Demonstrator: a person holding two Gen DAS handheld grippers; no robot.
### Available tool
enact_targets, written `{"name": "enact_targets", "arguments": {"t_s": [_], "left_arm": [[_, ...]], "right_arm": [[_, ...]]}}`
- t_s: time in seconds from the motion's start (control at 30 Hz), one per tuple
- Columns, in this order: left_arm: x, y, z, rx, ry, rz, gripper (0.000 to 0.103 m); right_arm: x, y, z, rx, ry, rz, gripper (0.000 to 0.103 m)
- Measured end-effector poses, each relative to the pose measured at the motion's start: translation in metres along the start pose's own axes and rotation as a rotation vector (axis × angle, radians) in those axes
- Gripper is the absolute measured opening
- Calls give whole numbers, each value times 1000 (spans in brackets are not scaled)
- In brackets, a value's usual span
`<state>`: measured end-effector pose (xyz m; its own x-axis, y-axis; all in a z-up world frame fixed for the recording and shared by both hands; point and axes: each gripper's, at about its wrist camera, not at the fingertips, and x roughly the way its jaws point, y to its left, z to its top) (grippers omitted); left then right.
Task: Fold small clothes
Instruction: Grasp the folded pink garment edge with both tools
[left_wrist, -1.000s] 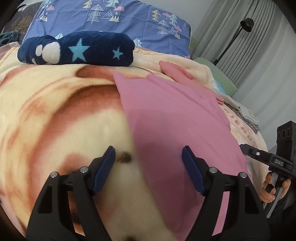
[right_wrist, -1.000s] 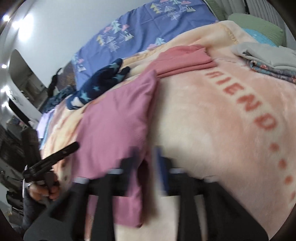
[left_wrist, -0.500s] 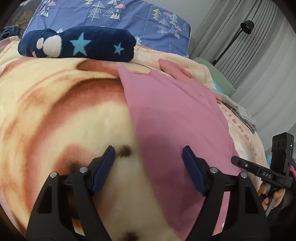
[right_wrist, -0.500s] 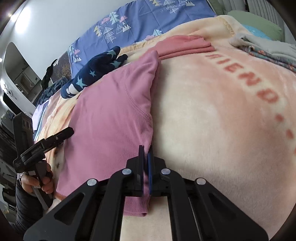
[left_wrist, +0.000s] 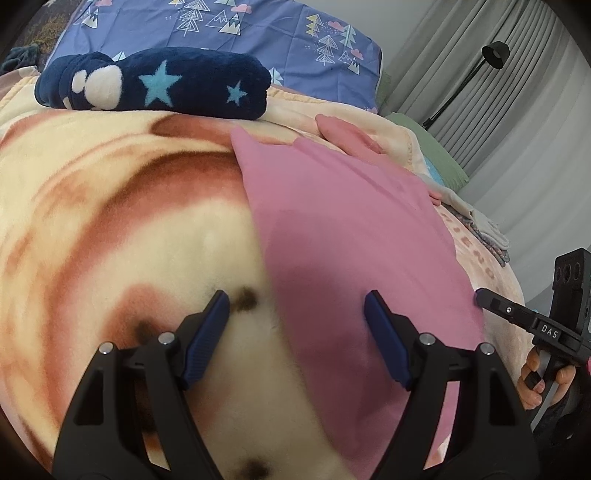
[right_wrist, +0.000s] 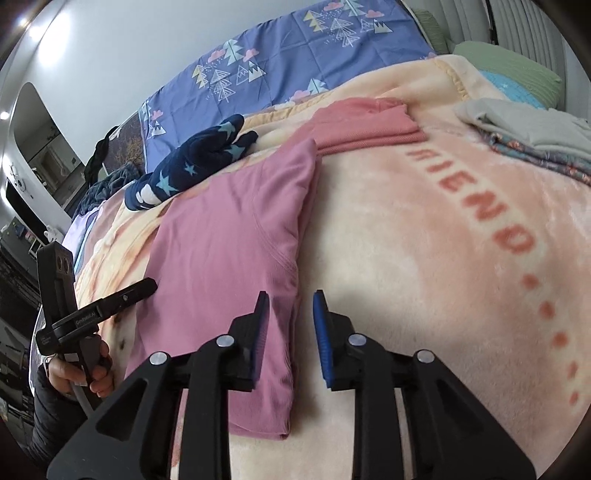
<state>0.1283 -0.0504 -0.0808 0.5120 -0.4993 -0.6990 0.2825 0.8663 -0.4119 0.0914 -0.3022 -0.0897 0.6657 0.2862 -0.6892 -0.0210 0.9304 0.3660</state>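
Surface: a plush cream-and-peach fleece blanket (left_wrist: 110, 206) covers the bed, red lettering along its right side in the right wrist view.
Room: grey pleated curtains (left_wrist: 517, 110) at 2 o'clock in the left wrist view, a black floor lamp (left_wrist: 495, 51) standing in front of them; a blue pillowcase printed with trees (left_wrist: 221, 26) lies at 12.
Far left: a folded navy fleece garment with pale blue stars (left_wrist: 159, 83) sits at 11 o'clock, near the pillowcase.
Centre: the flat pink knit garment (left_wrist: 351, 240) lies spread on the blanket; a folded coral-pink garment (right_wrist: 369, 122) rests just beyond its far corner.
Far right: a small stack of folded grey and patterned clothes (right_wrist: 535, 136) at 2 o'clock in the right wrist view.
Left gripper (left_wrist: 297, 336): jaws wide, nothing between the pads, straddling the pink garment's left edge.
Right gripper (right_wrist: 291, 328): jaws just been opening, now a narrow gap, the garment's right edge between them, pads not pressing it.
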Motion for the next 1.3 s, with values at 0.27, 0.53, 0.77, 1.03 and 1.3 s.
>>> {"name": "enact_targets", "arguments": {"t_s": [0.27,0.53,0.77,1.03,1.3], "left_arm": [[10,-31,-2,120,45,-5,78],[16,-29,2,115,69,-14,80],[32,-23,11,92,94,-43,84],[50,-12,32,30,109,-72,85],[59,-12,41,51,108,-83,84]], "right_arm": [[5,8,8,-31,-5,-19,34],[21,14,16,-61,25,-27,35],[46,8,26,-46,86,15,42],[61,4,39,-34,112,60,42],[78,5,54,-55,124,89,42]]}}
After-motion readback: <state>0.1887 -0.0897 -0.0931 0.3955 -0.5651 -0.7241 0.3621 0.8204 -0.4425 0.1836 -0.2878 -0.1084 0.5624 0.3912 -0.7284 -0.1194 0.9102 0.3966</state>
